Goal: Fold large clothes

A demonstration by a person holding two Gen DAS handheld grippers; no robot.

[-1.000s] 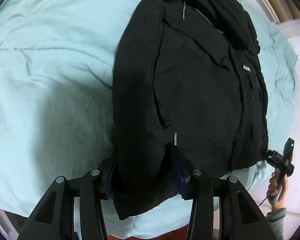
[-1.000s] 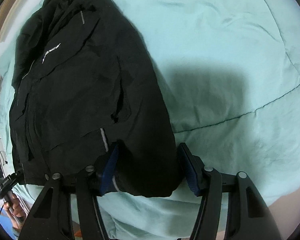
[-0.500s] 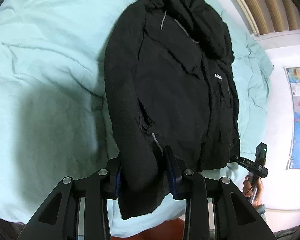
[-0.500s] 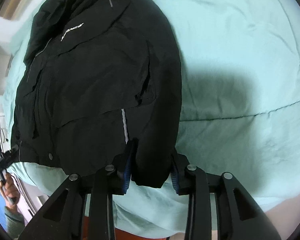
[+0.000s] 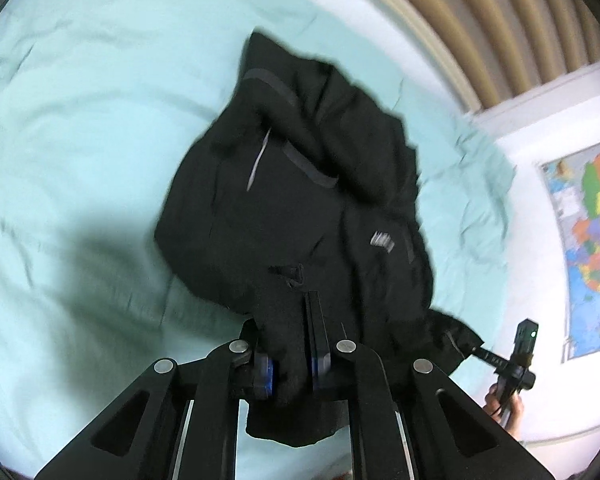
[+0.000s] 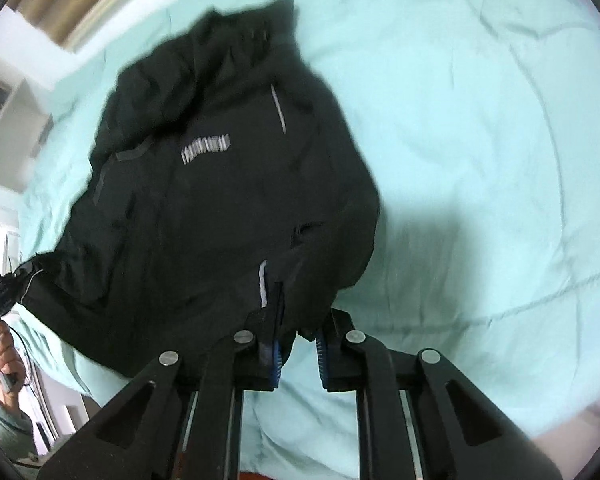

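Through the left wrist camera, my left gripper was clenched on the black jacket at its hem corner, raising that edge off the pale green bedspread so it could swing toward the collar. A second before, the jaws stood wider and the hem lay flat.

On the right wrist camera, my right gripper likewise pinched the opposite hem corner, keeping both ends level. The jacket's lower half had since lifted and bunched.
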